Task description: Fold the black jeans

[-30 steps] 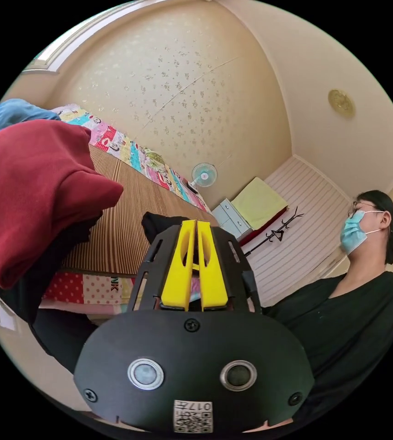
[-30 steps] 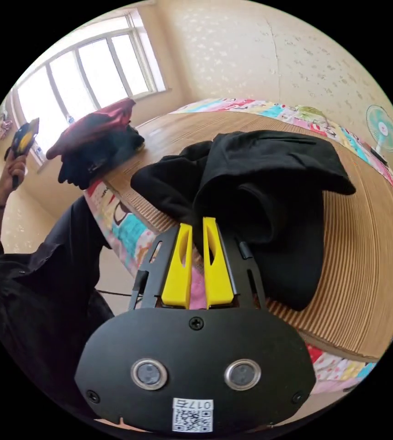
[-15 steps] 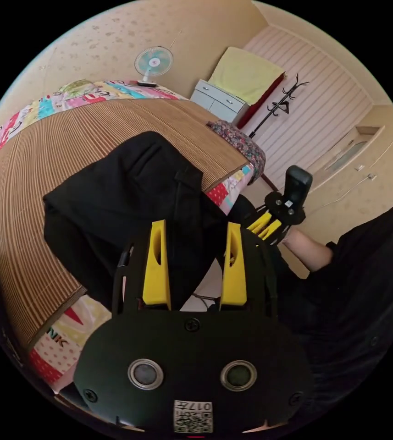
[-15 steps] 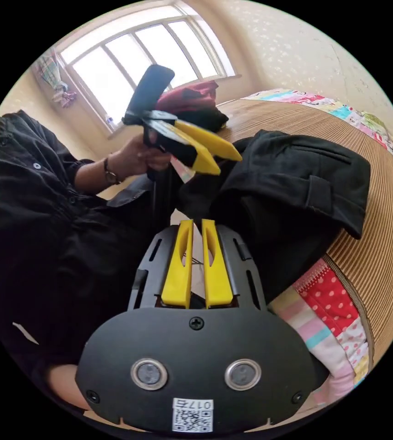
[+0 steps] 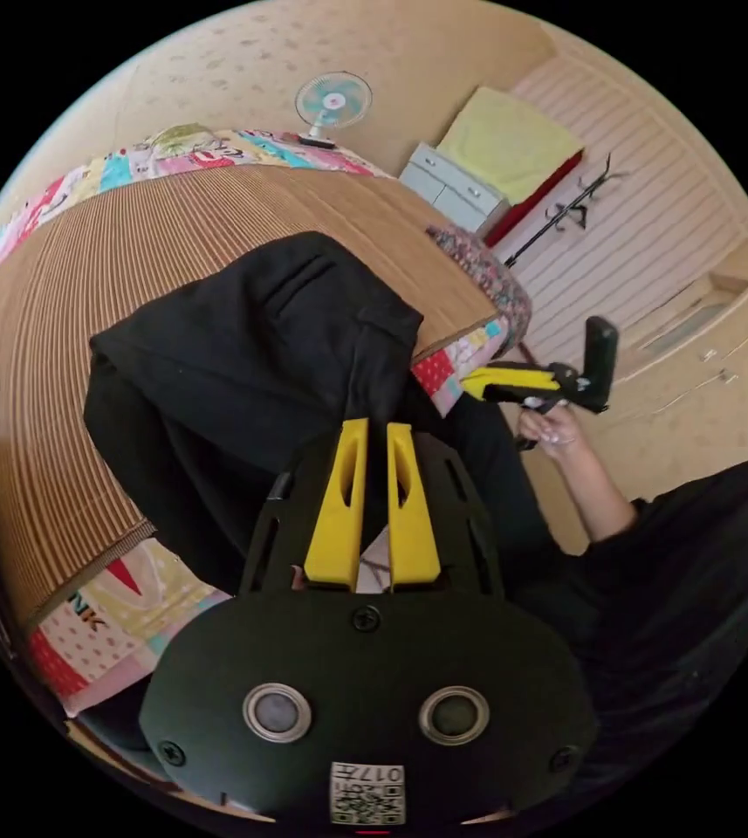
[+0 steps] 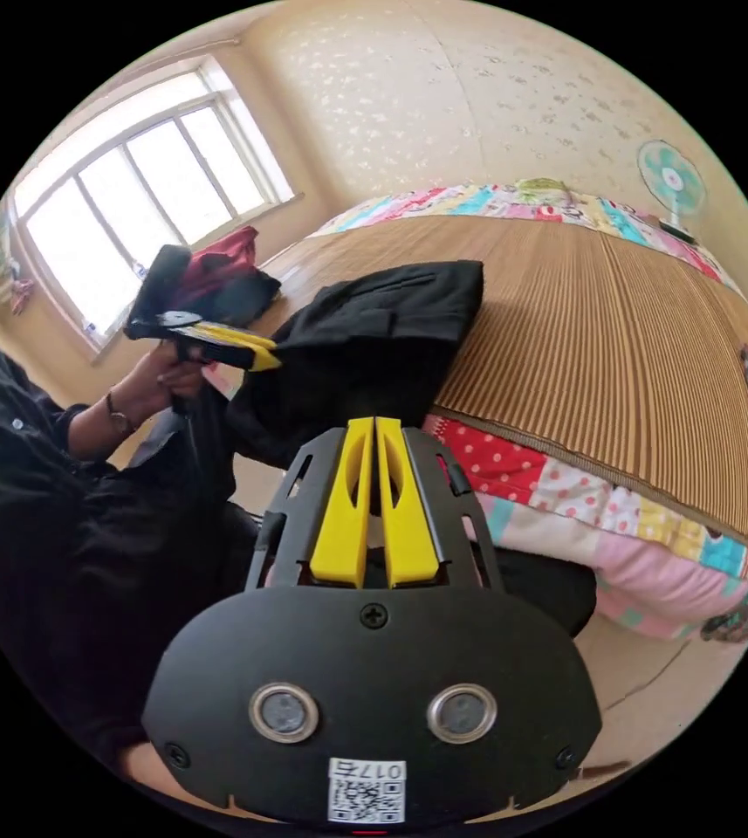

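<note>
**Jeans bunched at the bed's near edge, left tool closest**

In the left gripper view, the left tool (image 5: 372, 428) sits with its yellow jaws drawn close, a narrow slit between them; the tips are right against dark cloth, but I cannot tell whether any fabric is pinched. The black jeans (image 5: 243, 349) lie directly ahead of it, heaped at the near edge of the bed (image 5: 85, 262), one part spilling over the edge toward the person. In the right gripper view, the right tool (image 6: 374, 428) has its jaws pressed together on nothing, and hangs off the bed's side, the jeans (image 6: 382, 323) further ahead and to its left. So the left tool is the nearer one.

The garment looks crumpled and doubled over, with a pocket slit on top; its long axis cannot be read yet. Beyond, a red garment (image 6: 225, 253) rests by the window.
</note>
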`<state>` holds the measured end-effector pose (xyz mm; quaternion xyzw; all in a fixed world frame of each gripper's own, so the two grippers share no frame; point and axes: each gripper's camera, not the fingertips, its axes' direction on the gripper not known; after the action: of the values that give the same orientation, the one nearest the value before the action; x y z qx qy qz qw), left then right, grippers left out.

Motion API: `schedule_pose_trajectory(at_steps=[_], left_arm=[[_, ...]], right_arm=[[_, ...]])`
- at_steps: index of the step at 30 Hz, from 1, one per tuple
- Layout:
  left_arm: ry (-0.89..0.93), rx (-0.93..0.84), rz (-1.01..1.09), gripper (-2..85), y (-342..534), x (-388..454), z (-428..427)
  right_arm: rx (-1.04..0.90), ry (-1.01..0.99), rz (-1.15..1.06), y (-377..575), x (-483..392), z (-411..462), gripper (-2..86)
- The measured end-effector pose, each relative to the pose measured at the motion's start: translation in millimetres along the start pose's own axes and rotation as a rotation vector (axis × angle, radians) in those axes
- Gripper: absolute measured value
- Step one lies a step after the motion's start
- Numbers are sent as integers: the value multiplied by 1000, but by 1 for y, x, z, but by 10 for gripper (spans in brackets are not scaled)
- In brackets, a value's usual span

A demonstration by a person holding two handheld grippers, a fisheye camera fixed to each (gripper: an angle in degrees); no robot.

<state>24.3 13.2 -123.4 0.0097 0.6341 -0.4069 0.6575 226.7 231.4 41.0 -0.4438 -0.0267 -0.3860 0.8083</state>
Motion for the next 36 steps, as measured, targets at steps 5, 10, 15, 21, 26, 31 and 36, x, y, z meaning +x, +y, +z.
schedule_pose_trajectory(at_steps=[5, 10, 15, 21, 26, 31, 36], left_arm=[[149, 275, -113, 7, 22, -28, -101], [85, 302, -100, -3, 24, -30, -140], [74, 352, -124, -6, 39, -34, -183], [76, 391, -42, -6, 61, -37, -260], [111, 433, -51, -5, 77, -46, -287], [326, 613, -49, -6, 106, -64, -298], [368, 557, -33, 29, 117, -67, -316]], right_arm=[[80, 91, -37, -20, 0, 5, 75], [64, 163, -284, -77, -34, 50, 135], [224, 199, -262, -108, -52, 33, 173], [230, 52, -518, -125, -78, 9, 185], [45, -27, -819, -144, -110, 18, 156], [-66, -258, -614, -170, -89, 41, 69], [-22, -902, -199, -173, -22, 60, 55]])
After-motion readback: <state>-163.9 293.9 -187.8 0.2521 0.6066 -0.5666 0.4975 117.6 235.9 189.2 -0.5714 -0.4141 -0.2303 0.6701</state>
